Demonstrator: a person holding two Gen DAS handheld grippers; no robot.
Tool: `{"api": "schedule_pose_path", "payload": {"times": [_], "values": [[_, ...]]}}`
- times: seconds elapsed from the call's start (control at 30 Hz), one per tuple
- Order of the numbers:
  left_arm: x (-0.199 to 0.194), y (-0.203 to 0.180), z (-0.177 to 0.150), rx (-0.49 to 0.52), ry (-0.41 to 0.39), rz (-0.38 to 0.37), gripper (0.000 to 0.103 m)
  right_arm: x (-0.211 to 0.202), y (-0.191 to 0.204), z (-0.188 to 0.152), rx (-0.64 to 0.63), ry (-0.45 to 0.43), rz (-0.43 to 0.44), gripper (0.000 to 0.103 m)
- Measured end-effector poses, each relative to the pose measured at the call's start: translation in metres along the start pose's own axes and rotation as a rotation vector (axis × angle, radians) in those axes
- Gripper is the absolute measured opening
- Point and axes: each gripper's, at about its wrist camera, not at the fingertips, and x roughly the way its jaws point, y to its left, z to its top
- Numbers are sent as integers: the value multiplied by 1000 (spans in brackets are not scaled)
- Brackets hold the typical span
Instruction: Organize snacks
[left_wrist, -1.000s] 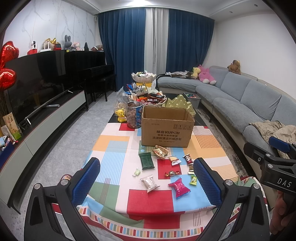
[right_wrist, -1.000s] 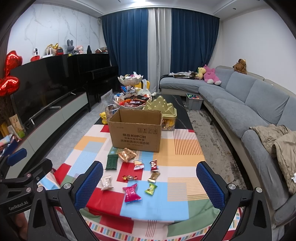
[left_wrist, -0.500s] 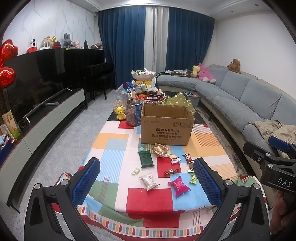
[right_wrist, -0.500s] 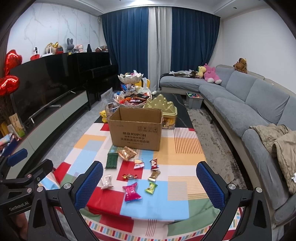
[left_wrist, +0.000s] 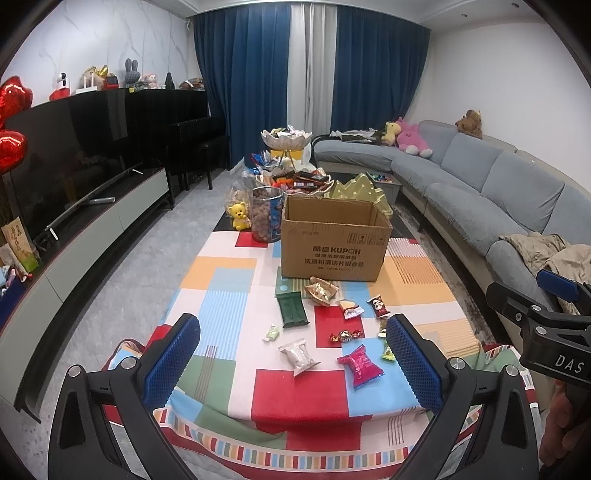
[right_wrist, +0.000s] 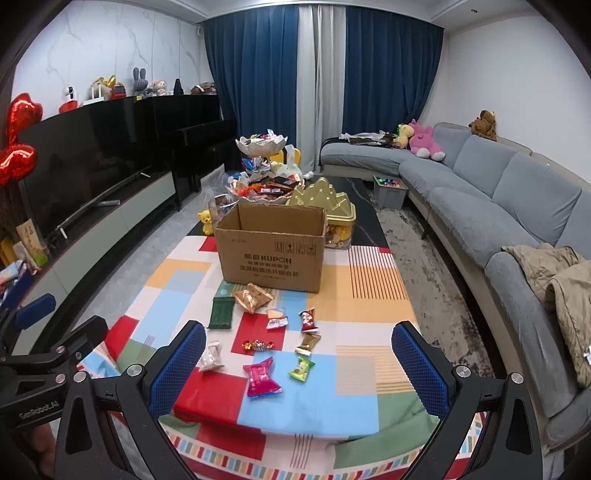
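Nearby: patchwork tablecloth (right_wrist: 369, 295), cardboard box (right_wrist: 271, 258), scattered snacks (right_wrist: 262, 374), grey sofa (right_wrist: 480, 206); both jaws apart.

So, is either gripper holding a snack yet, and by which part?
Nothing is held. The left gripper and right gripper are both open and empty above the near table edge; the snacks lie loose on the tablecloth.

Your tablecloth (left_wrist: 229, 280): red, blue, orange, green blocks, striped border. Box (left_wrist: 334, 243): plain brown. Near packet (left_wrist: 360, 365): magenta. Far-left packet (left_wrist: 293, 308): dark green.
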Motion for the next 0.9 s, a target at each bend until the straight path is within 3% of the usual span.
{"api": "schedule_pose_path", "payload": {"times": [0.9], "values": [[54,-1,10,19,98,33,102,52,-1,9,-31,91,-10,102]]}}
